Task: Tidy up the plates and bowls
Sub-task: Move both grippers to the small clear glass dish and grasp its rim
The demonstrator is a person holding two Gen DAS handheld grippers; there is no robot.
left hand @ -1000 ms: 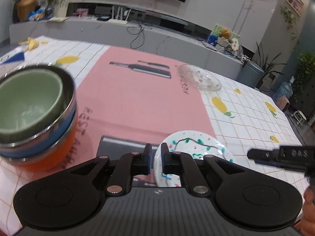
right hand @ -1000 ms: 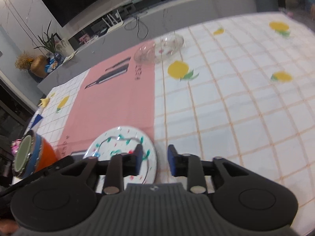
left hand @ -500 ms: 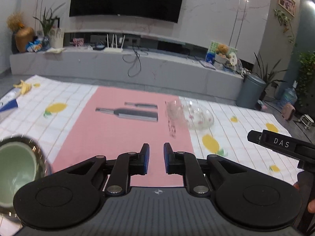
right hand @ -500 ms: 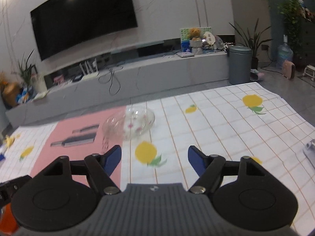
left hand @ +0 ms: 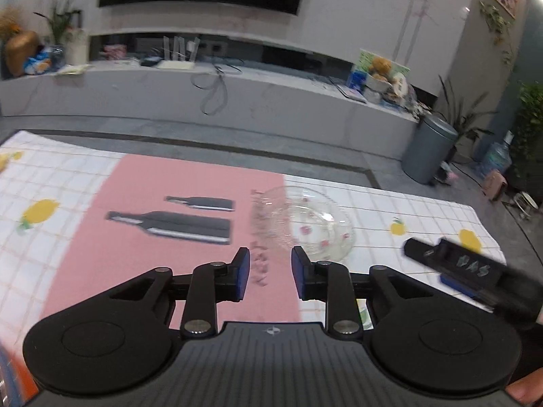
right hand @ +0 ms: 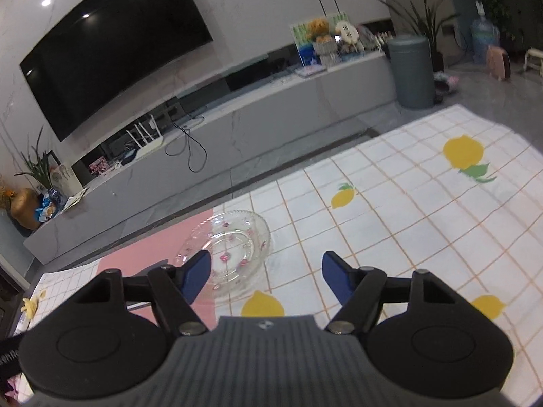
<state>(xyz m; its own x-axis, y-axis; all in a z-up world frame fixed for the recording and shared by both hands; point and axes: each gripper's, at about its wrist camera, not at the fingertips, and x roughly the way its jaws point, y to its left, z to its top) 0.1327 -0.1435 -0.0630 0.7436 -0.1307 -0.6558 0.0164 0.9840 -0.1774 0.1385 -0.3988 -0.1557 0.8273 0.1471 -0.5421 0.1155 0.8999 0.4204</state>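
Note:
A clear glass plate (left hand: 305, 225) with small pink flowers lies where the pink mat meets the chequered cloth; in the right wrist view the same glass plate (right hand: 227, 249) sits just beyond the fingers. My left gripper (left hand: 270, 268) hovers short of it, its jaws opening, nothing between them. My right gripper (right hand: 266, 273) stands open and empty, its left fingertip (right hand: 197, 271) over the plate's near rim. In the left wrist view the right gripper (left hand: 458, 264) shows as a black bar at the right. An orange and blue sliver of the stacked bowls (left hand: 13, 380) peeks in at the bottom left.
The table carries a white lemon-print cloth (right hand: 390, 224) and a pink mat (left hand: 152, 203) printed with dark bottles. Beyond the far edge lie a grey floor, a long TV bench (left hand: 237, 95) and a grey bin (right hand: 410, 71). A fingertip (left hand: 526, 390) shows at the bottom right.
Both grippers moved away from the painted plate and bowl stack, forward towards the glass plate. The right gripper's jaws spread wide; the left's parted a little. The bowls slid almost out of view.

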